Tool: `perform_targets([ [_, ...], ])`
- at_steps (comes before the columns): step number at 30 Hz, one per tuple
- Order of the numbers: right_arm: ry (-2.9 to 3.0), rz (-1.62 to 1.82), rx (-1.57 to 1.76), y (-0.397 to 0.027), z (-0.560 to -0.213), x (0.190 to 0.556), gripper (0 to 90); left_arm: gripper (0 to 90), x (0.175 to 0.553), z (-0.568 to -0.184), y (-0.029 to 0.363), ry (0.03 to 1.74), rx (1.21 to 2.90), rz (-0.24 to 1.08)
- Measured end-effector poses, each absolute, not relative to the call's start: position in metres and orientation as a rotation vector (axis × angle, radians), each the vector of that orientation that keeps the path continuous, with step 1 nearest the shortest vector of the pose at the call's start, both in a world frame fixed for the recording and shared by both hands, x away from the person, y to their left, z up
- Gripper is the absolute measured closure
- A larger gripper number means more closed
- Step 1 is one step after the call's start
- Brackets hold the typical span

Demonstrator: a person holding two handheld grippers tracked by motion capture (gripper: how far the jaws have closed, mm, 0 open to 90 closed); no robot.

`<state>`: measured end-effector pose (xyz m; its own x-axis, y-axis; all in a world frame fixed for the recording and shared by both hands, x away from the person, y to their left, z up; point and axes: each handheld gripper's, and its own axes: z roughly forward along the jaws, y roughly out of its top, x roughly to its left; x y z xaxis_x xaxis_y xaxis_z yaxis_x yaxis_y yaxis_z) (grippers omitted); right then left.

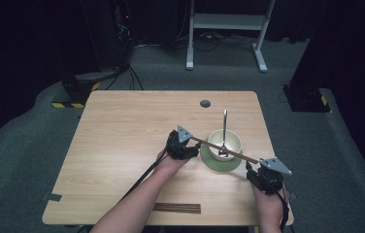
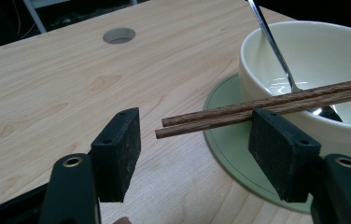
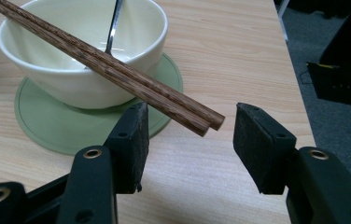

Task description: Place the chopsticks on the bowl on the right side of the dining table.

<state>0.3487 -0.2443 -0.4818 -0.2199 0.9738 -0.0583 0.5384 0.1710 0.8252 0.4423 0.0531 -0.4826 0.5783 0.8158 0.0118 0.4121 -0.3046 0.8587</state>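
One wooden counter (image 1: pixel 122 145), light grain, with one round cable hole (image 1: pixel 205 103) near its far edge. Grey carpet floor around it; one white metal frame (image 1: pixel 226 29) stands well beyond the far side.

On the counter's right half: one pale green saucer (image 1: pixel 208 162), and one cream bowl (image 1: pixel 231 141) sitting on it. One metal spoon (image 1: pixel 224 124) stands in the bowl, handle leaning up against the far rim.

One pair of brown chopsticks (image 1: pixel 205 143), two sticks side by side, lies across the top of the bowl, resting on its rim. The ends overhang the bowl on both sides: one end toward the left gripper, the other toward the right gripper.

One dark wooden strip (image 1: pixel 178 208) lies flat near the counter's near edge, between the two forearms.

Two grippers, one in each hand. Left gripper (image 2: pixel 194 135): jaws spread apart, holding nothing; the thin ends of the chopsticks reach into the gap between them, and whether the sticks touch the right-hand jaw cannot be told. Right gripper (image 3: pixel 190 135): jaws also spread, nothing clamped; the thick ends of the chopsticks sit in the gap, nearer the left-hand jaw, clear of the other.
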Motion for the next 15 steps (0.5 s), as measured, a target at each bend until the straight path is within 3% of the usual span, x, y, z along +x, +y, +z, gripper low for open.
perform_targets([
  [15, 1.875, 0.91, 1.45, -0.245, -0.48, 0.38, 44.0, 35.5, 0.437, -0.487, 0.062, 1.02, 1.909, 0.577],
])
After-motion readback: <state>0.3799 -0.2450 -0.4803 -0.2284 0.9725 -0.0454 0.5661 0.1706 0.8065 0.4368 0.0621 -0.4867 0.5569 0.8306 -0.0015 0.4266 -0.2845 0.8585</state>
